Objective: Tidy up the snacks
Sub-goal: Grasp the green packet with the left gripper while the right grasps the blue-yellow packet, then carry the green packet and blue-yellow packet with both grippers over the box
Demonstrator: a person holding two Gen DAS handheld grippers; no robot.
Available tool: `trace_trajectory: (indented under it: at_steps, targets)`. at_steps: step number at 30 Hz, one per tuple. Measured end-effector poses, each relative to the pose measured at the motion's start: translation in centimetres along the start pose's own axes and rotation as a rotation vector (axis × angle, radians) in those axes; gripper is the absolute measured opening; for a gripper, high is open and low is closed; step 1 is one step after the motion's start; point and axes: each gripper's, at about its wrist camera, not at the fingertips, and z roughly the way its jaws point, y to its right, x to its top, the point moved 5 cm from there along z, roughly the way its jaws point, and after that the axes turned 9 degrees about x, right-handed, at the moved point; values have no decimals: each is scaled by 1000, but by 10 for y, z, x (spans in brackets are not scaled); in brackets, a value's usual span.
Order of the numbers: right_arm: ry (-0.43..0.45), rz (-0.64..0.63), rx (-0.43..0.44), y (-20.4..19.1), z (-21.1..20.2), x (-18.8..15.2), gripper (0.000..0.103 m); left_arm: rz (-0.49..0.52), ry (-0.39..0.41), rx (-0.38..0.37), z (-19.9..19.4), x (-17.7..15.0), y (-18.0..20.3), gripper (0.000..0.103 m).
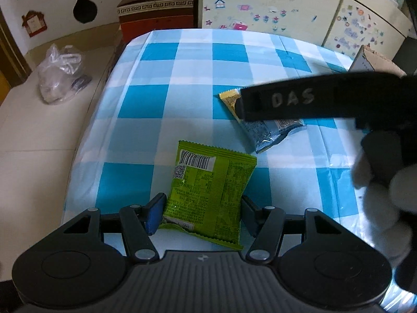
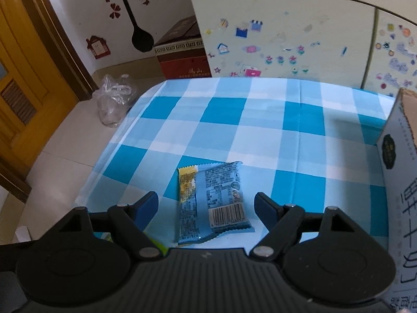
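Straddling green packet (image 1: 208,195), left gripper (image 1: 202,214), unseen rightward

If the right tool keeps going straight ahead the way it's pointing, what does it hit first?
Most likely the blue snack packet, lying flat on the checkered tablecloth between the open right tool's fingers. Height above it is unclear.

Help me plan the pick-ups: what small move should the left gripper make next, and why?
Probably close the left gripper on the green snack packet. Its fingers are open and already flank the packet lying flat on the checked tablecloth, so squeezing seems the natural next step before lifting it.
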Motion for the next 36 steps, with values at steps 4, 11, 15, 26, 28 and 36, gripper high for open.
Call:
trace_trajectory:
  at_steps: [4,11,15,26,28,36]
  targets:
    - [-20,-38,-37,-3,10,-2,81,0,5,7,0,0,0,66]
    - [-30,-124,-113,-9,15,-8,56,-2,19,15,1,1,4,67]
    - [-19,-89,-109,-8,8,-7,51,1,33,17,1,3,6,66]
    - [62,-19,-164,-1,-47,-6,51,6,69,-17,-9,8,11,63]
    - [73,2,-171,2,-57,-9,51,5,78,-21,-11,9,12,63]
    - [119,50,-195,3,-94,-22,51,-6,94,-29,-16,12,12,63]
